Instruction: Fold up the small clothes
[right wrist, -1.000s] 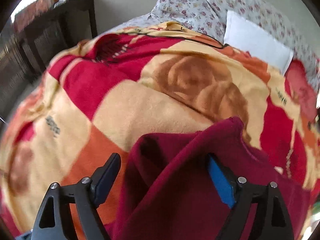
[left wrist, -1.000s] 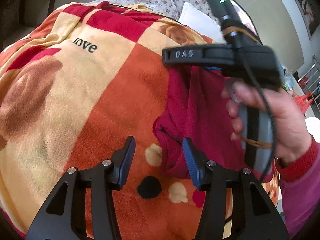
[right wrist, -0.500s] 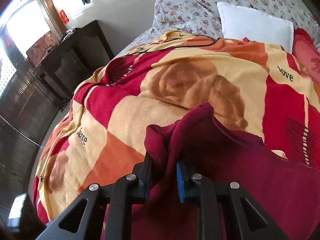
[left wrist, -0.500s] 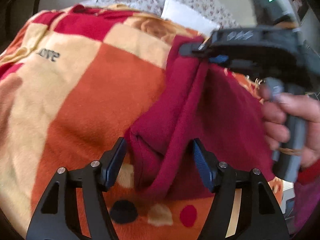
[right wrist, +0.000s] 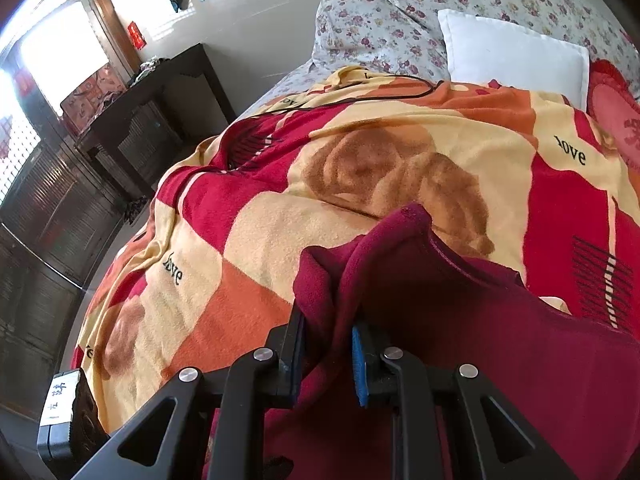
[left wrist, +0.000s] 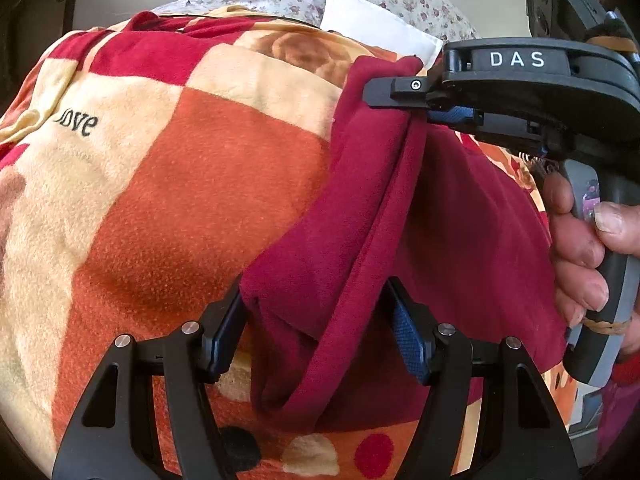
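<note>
A small dark red garment [left wrist: 448, 216] lies bunched on a patterned fleece blanket [left wrist: 168, 168]. My right gripper [right wrist: 326, 344] is shut on a folded edge of the garment [right wrist: 460, 320] and holds it lifted. It also shows in the left wrist view [left wrist: 404, 104], pinching the garment's far corner. My left gripper [left wrist: 316, 328] is open, its jaws on either side of a near fold of the garment, with cloth lying between them.
A white pillow [right wrist: 516, 52] and a floral bedcover [right wrist: 384, 28] lie at the head of the bed. A black cable [right wrist: 360, 98] runs across the blanket. A dark cabinet [right wrist: 132, 120] stands to the left of the bed.
My right gripper shut on the garment's edge and lifted it. My left gripper moved forward so the near fold sits between its open jaws.
</note>
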### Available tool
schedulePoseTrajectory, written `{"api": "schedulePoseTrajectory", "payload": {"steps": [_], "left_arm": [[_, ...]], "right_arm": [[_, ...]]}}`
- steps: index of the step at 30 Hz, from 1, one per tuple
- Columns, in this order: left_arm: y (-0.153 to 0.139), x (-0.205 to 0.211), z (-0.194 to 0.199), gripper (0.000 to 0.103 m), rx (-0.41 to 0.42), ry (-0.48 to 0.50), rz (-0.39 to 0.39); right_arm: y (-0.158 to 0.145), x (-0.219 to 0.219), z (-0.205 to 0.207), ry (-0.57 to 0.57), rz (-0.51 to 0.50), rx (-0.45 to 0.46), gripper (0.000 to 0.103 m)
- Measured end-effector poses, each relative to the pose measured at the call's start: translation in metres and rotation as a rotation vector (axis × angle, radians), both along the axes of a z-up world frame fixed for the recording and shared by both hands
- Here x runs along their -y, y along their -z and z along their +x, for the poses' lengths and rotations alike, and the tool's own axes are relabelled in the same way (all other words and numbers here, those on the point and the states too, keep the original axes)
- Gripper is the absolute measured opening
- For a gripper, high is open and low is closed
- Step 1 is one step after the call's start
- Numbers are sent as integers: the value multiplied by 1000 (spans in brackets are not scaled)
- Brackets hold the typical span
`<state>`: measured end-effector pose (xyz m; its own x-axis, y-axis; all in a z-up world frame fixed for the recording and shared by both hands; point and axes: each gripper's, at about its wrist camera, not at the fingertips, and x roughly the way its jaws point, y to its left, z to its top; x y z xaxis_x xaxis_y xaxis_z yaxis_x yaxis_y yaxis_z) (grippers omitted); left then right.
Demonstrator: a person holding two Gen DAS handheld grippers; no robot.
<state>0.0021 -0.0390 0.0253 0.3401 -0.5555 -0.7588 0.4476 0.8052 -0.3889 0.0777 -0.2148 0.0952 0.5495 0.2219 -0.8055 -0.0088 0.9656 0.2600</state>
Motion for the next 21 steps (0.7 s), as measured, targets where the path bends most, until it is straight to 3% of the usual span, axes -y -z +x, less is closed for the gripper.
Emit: {"api": "schedulePoseTrajectory", "payload": {"steps": [4,6,8,10,16,21], "left_arm": [[-2,4,1,66,5,3,7],[-4,6,0,58,14,3,11],[-9,8,-2,37,21,11,18],[-14,9,-4,30,18,25,2],[-59,31,-23,24,69,108,-74],[-96,76,-56,23,129,246,-114]], "right_arm": [[-4,2,-5,-5,3,7,19],[-6,5,-8,-5,4,15,18],[-10,7,-12,-4,5,22,18],[-15,12,-18,-5,9,33,18],[-46,47,-48,13,9,93,17],[-82,91,-90,51,-26,158,16]]}}
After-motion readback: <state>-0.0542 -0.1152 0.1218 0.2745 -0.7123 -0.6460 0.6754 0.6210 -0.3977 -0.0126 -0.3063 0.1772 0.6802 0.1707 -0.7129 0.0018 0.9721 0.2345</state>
